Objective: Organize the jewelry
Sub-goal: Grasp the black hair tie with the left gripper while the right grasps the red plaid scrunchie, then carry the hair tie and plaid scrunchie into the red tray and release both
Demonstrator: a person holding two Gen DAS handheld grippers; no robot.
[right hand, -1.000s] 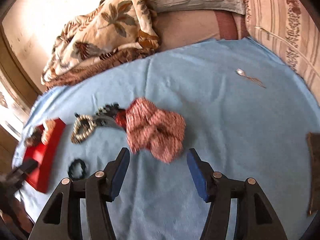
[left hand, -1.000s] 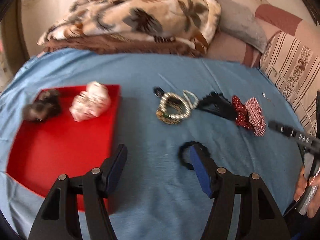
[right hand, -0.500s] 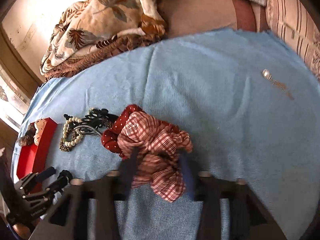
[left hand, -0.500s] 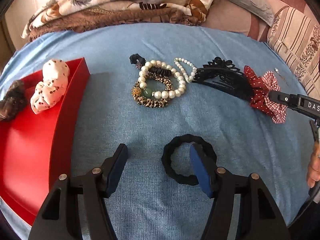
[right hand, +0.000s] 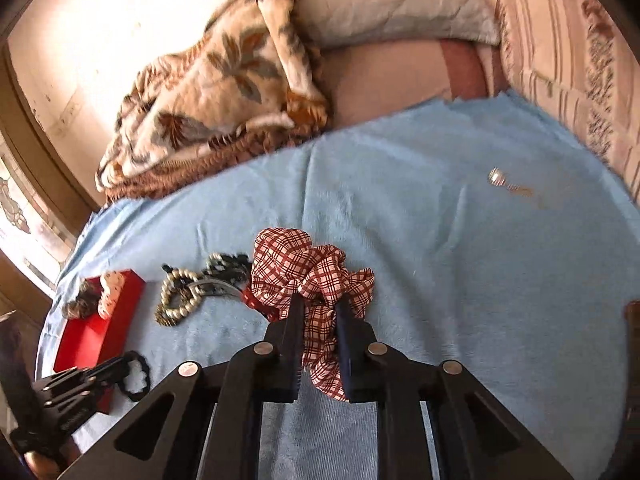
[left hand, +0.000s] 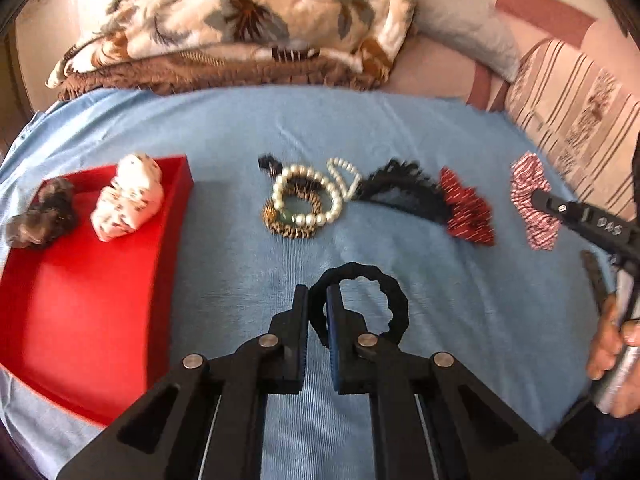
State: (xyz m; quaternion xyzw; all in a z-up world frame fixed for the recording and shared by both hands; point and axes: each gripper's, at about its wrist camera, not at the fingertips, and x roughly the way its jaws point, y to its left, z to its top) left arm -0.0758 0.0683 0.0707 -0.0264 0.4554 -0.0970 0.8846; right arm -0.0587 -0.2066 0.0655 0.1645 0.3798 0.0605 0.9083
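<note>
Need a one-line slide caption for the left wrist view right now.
Left gripper shut on black hair tie beside red tray; pearl bracelets lie beyond on blue cloth.

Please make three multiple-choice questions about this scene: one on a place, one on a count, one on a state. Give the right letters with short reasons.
1. Where does the pearl bracelet lie?
A. in the tray
B. on the blue cloth
C. on the blanket

2. How many things are in the red tray?
A. none
B. two
C. five

3. What does the left gripper do?
A. stands open
B. pinches the black hair tie
C. holds the plaid scrunchie

Key: B, it rests on cloth right of the tray; B, a brown and a white spotted scrunchie; B, its fingers close on the tie's band, the right gripper has the scrunchie.
</note>
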